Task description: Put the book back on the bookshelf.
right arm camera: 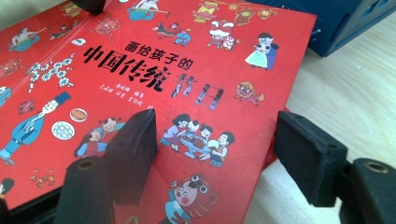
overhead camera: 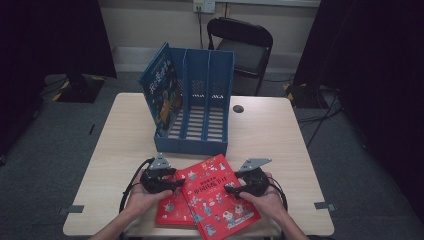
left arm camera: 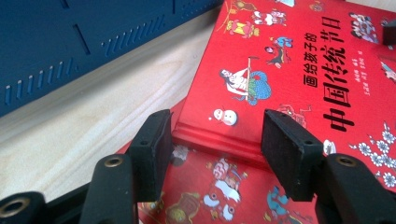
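Note:
Two red picture books lie stacked at the table's front edge. The top red book (overhead camera: 215, 195) (left arm camera: 289, 60) (right arm camera: 163, 70) sits askew on the lower red book (overhead camera: 169, 211) (left arm camera: 210, 196) (right arm camera: 28, 42). My left gripper (overhead camera: 176, 183) (left arm camera: 219, 149) is open at the top book's left edge, its jaws either side of a corner of that edge and over the lower book. My right gripper (overhead camera: 229, 189) (right arm camera: 215, 149) is open at the top book's right edge, with one jaw over the cover and the other past the edge over the table.
A blue three-slot file rack (overhead camera: 192, 145) (left arm camera: 70, 42) (right arm camera: 345, 18) stands mid-table just behind the books, with a blue book (overhead camera: 161, 90) upright in its left slot. The wooden table (overhead camera: 270, 135) has bare room on both sides. A black chair (overhead camera: 245, 45) stands beyond the far edge.

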Action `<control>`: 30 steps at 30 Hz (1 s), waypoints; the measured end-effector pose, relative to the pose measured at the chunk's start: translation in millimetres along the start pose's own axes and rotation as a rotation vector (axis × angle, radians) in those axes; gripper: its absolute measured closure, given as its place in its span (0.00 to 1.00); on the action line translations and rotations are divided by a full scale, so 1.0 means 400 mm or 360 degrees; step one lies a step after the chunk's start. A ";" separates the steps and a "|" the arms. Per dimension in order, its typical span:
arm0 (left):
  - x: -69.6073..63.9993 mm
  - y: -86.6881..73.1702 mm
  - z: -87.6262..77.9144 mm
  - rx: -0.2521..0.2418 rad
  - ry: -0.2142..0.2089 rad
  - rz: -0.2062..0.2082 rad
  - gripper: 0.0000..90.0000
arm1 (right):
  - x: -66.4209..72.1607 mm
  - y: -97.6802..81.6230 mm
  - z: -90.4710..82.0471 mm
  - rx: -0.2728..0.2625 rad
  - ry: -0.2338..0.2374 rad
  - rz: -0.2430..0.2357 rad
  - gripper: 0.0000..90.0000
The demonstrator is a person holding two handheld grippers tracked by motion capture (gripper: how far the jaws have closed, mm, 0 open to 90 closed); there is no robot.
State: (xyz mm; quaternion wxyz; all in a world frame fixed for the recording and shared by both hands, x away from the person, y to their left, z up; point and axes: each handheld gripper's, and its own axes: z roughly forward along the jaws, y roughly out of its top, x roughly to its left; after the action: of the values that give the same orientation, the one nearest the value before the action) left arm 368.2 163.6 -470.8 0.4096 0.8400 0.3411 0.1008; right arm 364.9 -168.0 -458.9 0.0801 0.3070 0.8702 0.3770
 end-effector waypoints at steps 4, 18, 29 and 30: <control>-0.002 0.005 0.007 -0.0026 0.0007 0.0016 0.57 | 0.006 -0.001 -0.005 0.0011 -0.0026 -0.0016 0.34; -0.030 -0.015 -0.003 -0.0015 -0.0131 -0.0090 0.51 | 0.007 -0.016 -0.005 -0.0034 -0.0009 0.0007 0.27; -0.049 -0.021 0.002 -0.0015 -0.0167 -0.0094 0.45 | -0.015 -0.018 0.008 -0.0037 0.0056 0.0080 0.21; -0.048 -0.020 0.003 -0.0016 -0.0169 -0.0094 0.45 | -0.016 -0.019 0.009 -0.0038 0.0065 0.0092 0.21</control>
State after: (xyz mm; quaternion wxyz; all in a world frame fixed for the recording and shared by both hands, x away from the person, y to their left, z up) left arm 350.6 153.6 -475.6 0.4342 0.8317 0.3431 0.0456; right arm 367.9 -173.6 -467.3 0.0550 0.3234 0.8578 0.3957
